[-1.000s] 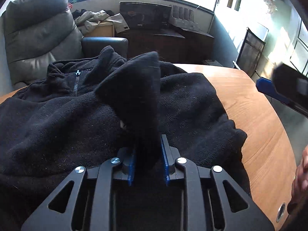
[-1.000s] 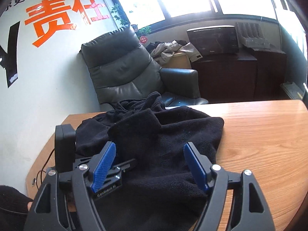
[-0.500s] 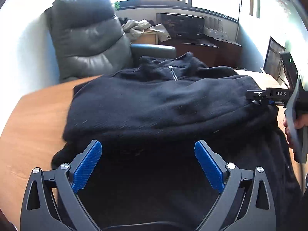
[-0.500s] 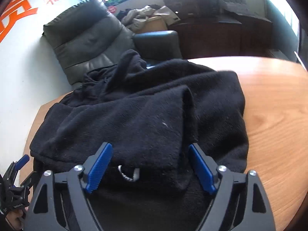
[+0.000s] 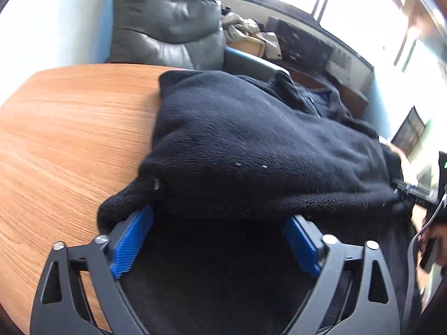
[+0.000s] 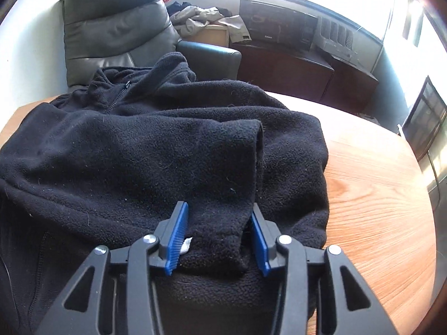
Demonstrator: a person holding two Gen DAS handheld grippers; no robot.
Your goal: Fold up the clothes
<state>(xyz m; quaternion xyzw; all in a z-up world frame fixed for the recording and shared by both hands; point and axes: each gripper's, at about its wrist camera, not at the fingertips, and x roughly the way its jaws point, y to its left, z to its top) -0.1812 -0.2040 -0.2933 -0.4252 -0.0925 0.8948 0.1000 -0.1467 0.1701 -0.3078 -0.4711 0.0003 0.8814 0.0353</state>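
One black fleece jacket [image 6: 156, 150] lies just ahead of the right claw [image 6: 218, 240], with one zipper [image 6: 118, 95] at its collar. There are two claws: the right one and the left claw [image 5: 220, 240], each with two blue pads. One wooden table [image 6: 377, 195] carries the jacket. Beyond it stand one leather armchair [image 6: 111, 28] and one heap of pale clothes [image 6: 201, 18].

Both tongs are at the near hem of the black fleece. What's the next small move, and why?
Probably shut both tongs on the hem. The left tongs stand wide open around the black fleece edge; the right tongs straddle the folded sleeve, pads apart. Neither grips cloth yet, so nothing can be lifted and folded.
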